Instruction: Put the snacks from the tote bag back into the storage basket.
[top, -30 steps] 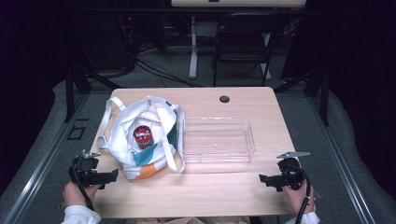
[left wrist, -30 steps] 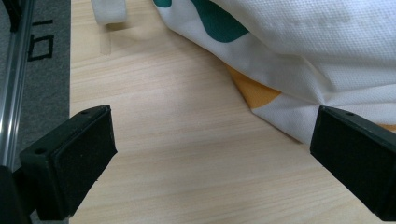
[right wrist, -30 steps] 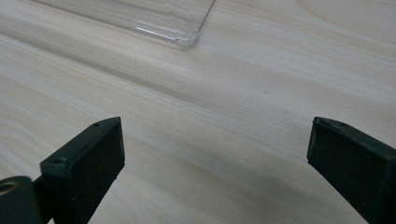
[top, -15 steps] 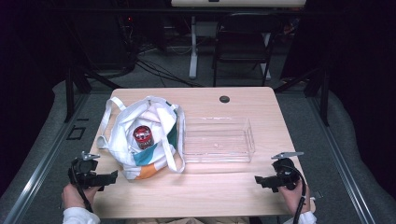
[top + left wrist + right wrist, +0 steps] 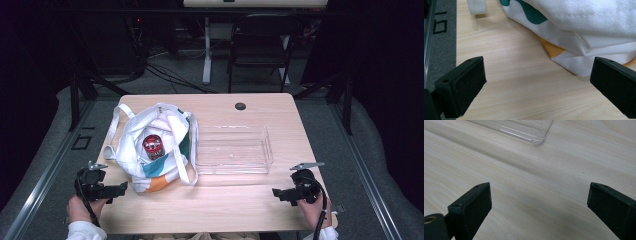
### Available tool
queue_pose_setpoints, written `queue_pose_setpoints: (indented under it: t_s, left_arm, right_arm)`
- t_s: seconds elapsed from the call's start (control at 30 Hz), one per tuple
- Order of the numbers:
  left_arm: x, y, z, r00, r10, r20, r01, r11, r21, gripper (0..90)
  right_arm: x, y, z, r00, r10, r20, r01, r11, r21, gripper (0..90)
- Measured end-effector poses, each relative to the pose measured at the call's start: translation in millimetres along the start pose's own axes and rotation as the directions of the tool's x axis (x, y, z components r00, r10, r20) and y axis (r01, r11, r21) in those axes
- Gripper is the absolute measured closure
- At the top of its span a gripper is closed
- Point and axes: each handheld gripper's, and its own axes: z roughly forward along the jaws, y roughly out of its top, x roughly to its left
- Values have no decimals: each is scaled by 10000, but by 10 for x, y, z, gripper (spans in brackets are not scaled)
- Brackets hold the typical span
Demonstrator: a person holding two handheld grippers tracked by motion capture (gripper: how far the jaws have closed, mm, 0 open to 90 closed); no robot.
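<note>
A white tote bag (image 5: 155, 142) with teal and orange patches lies open on the left of the wooden table (image 5: 225, 205); a red-topped can (image 5: 153, 146) stands inside it. Beside it on the right sits a clear plastic tray (image 5: 233, 150), nothing in it. My left gripper (image 5: 120, 189) rests at the table's front left corner, open, its jaws wide apart just short of the bag's orange corner (image 5: 554, 50). My right gripper (image 5: 276, 192) is at the front right, open over bare wood, with the tray's corner (image 5: 536, 140) ahead of it.
A round black grommet (image 5: 240, 106) sits in the tabletop near the far edge. A dark chair (image 5: 260, 47) and a desk leg (image 5: 206, 50) stand behind the table. The bag's strap (image 5: 476, 7) lies on the wood by the left edge.
My right gripper has drifted a little toward the front edge and inward. The left gripper, bag and tray have stayed put.
</note>
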Motion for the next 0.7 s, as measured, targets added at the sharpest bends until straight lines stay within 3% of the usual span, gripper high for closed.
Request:
queue_pose_setpoints:
  t_s: [0.17,0.47,0.7]
  left_arm:
    - [-36,70,-37,9998,193,-87,-193,9998,-33,2]
    - [-121,198,-126,9989,444,134,-442,9990,-101,1]
    - [-161,326,-239,9980,577,269,-565,9974,-443,1]
  right_arm:
    - [21,17,27,9999,-155,-20,155,9998,121,51]
    - [37,-34,-42,9999,-164,18,163,9999,51,54]
    - [54,-34,-33,9998,-166,-69,167,9998,112,55]
